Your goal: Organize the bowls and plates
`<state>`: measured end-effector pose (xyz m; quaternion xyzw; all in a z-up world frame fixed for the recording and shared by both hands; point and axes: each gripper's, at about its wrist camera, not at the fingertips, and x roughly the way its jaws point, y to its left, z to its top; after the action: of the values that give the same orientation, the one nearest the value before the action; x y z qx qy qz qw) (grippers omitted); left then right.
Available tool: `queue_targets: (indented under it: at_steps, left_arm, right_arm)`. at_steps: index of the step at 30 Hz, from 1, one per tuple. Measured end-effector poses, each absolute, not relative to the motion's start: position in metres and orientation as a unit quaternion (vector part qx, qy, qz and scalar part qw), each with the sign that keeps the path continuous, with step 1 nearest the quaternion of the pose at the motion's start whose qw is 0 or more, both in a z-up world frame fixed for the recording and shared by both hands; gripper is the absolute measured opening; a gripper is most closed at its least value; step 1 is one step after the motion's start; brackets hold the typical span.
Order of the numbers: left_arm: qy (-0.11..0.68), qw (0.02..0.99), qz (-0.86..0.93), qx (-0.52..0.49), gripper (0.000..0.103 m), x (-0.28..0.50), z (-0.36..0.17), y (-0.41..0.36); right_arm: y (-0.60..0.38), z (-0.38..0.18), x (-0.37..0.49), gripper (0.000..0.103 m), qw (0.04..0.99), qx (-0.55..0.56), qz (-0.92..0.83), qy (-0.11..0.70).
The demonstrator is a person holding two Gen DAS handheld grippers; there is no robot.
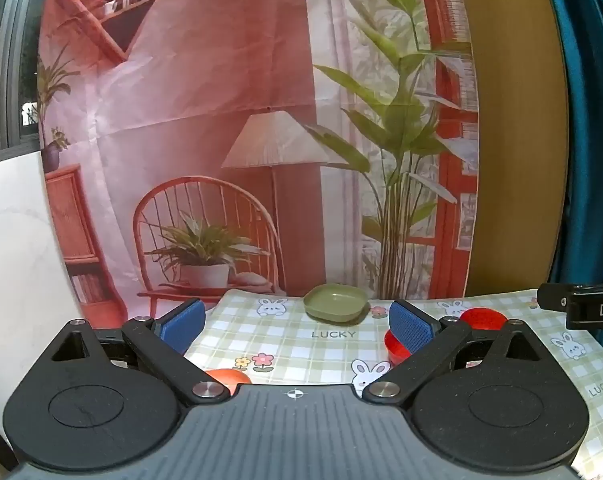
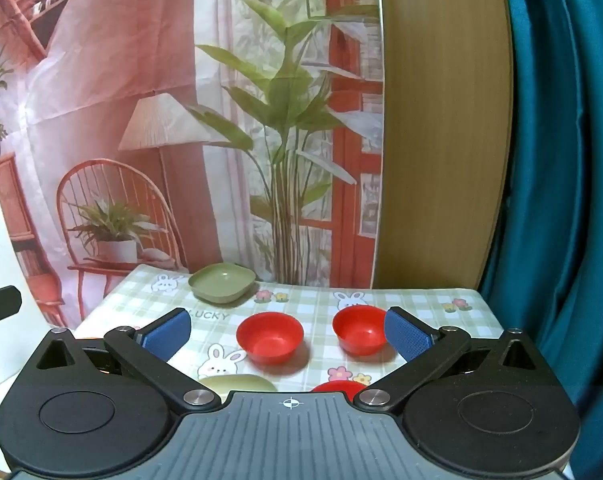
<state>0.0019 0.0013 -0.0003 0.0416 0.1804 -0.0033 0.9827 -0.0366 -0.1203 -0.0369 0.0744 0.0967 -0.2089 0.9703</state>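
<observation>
A green square plate (image 1: 335, 303) (image 2: 222, 282) sits at the far edge of the checked tablecloth (image 1: 293, 344) (image 2: 313, 304). Two red bowls (image 2: 270, 336) (image 2: 360, 330) stand side by side mid-table; in the left wrist view they (image 1: 483, 317) (image 1: 395, 347) are partly hidden behind my right finger. A red rim (image 2: 333, 387) and a pale green dish (image 2: 237, 383) peek out just ahead of my right gripper's body. An orange-red dish (image 1: 229, 378) peeks out by my left gripper's body. My left gripper (image 1: 297, 322) is open and empty above the table. My right gripper (image 2: 287, 332) is open and empty, its fingers either side of the red bowls.
A printed backdrop (image 1: 221, 120) hangs behind the table. A wooden panel (image 2: 441, 120) and a teal curtain (image 2: 561, 160) stand at the right. The right gripper's black body (image 1: 581, 310) shows at the right edge of the left wrist view.
</observation>
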Motion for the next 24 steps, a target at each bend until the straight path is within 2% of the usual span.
queue_targets:
  at_steps: [24]
  left_arm:
    - [0.172,0.984,0.001,0.043,0.100,-0.0006,0.0004,-0.0044]
  right_arm:
    - [-0.1181,-0.0368,-0.0385,0.103,0.971,0.073,-0.209,0.095]
